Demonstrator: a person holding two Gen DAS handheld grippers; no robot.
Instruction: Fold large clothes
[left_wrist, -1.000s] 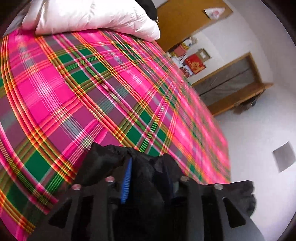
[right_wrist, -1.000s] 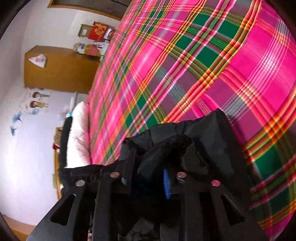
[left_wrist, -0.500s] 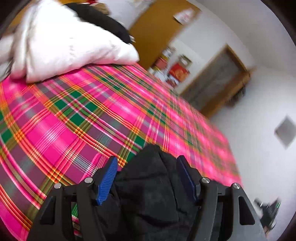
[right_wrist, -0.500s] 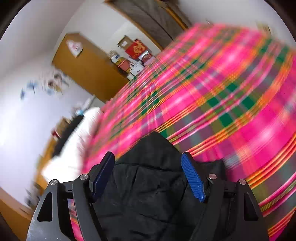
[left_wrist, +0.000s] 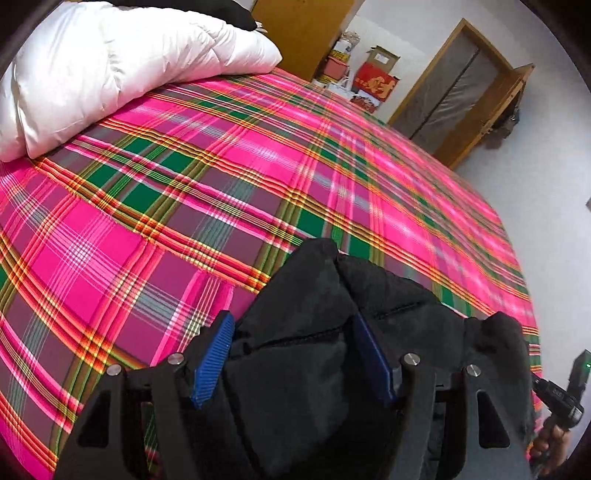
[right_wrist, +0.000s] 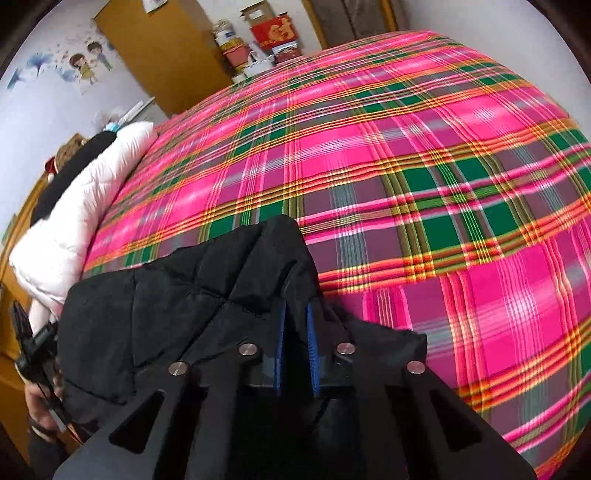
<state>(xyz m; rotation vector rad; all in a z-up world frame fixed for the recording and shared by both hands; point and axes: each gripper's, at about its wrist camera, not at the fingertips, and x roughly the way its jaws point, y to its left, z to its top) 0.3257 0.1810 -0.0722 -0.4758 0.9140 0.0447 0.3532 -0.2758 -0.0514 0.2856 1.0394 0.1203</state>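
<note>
A black padded jacket (left_wrist: 303, 354) lies bunched at the near edge of a bed covered with a pink, green and orange plaid sheet (left_wrist: 236, 177). The left gripper (left_wrist: 291, 354) hangs over it with its blue-padded fingers (left_wrist: 212, 363) spread wide, a thick fold of the jacket bulging up between them; whether the pads actually press on the cloth cannot be told. In the right wrist view, the right gripper (right_wrist: 295, 347) has its blue pads (right_wrist: 279, 347) drawn close together, only a narrow slot between them, pinching a ridge of the black jacket (right_wrist: 207, 295) near its raised corner. A white quilted duvet (left_wrist: 110, 62) is heaped along the far left edge of the bed, with something dark lying on top of it. Beyond the far corner stand a wooden wardrobe (right_wrist: 155, 51), stacked boxes (right_wrist: 266, 33) and a wooden-framed door (left_wrist: 454, 99).
</note>
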